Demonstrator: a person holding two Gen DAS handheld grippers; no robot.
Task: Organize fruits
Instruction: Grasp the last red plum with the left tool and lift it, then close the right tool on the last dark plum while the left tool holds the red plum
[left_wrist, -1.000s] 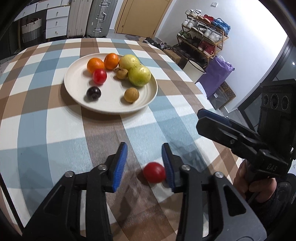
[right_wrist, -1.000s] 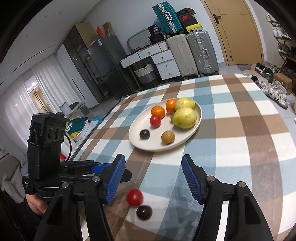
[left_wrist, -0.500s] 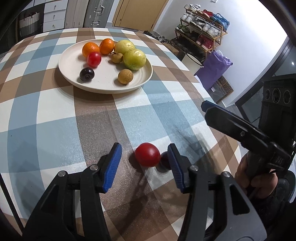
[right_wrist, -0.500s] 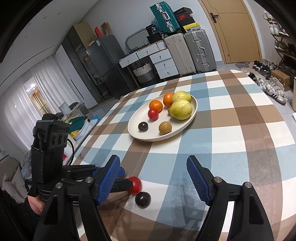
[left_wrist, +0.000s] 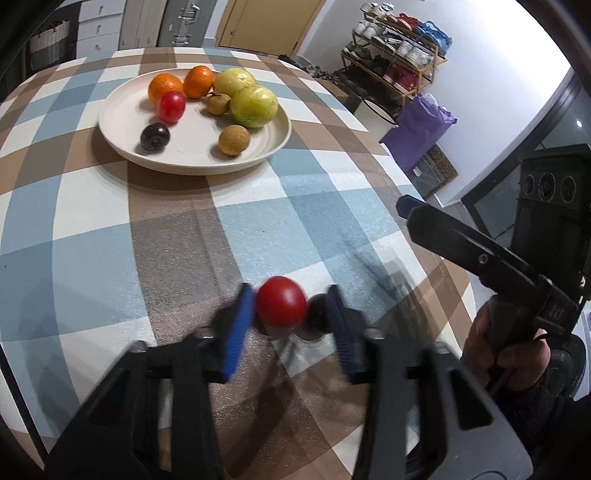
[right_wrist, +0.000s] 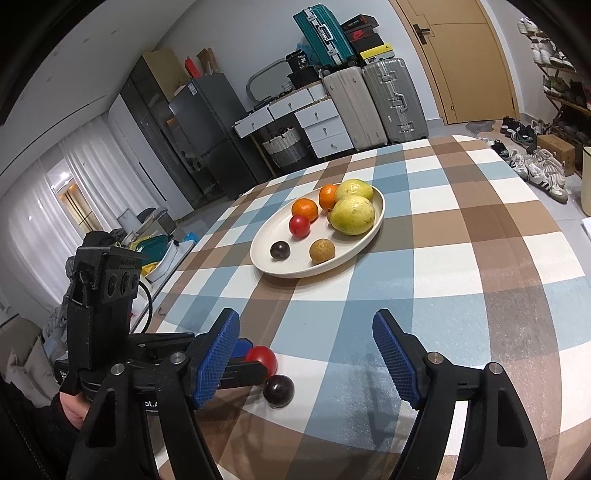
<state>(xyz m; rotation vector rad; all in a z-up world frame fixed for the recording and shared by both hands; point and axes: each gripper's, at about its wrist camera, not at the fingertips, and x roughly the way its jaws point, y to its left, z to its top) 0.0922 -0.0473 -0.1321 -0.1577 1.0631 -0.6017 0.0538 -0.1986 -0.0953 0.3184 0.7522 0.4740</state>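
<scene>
The left gripper (left_wrist: 291, 317) has its jaws apart around a red tomato (left_wrist: 281, 306) and a dark plum (left_wrist: 318, 312) on the desk (left_wrist: 92, 229); the right gripper (right_wrist: 306, 354) gapes empty.

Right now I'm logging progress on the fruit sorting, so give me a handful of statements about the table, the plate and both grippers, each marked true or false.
1. Two fruits lie on the tablecloth outside the plate. True: a red fruit and a dark fruit.
2. The left gripper brackets the red fruit with its fingers. True, though a firm grip cannot be judged.
3. The right gripper holds the dark fruit. False: its fingers are wide apart and hold nothing.
4. The plate holds only oranges. False: it also carries two yellow-green fruits, a red one, a dark one and small brown ones.
5. The plate is stacked on a suitcase. False: it rests on the tablecloth.
</scene>
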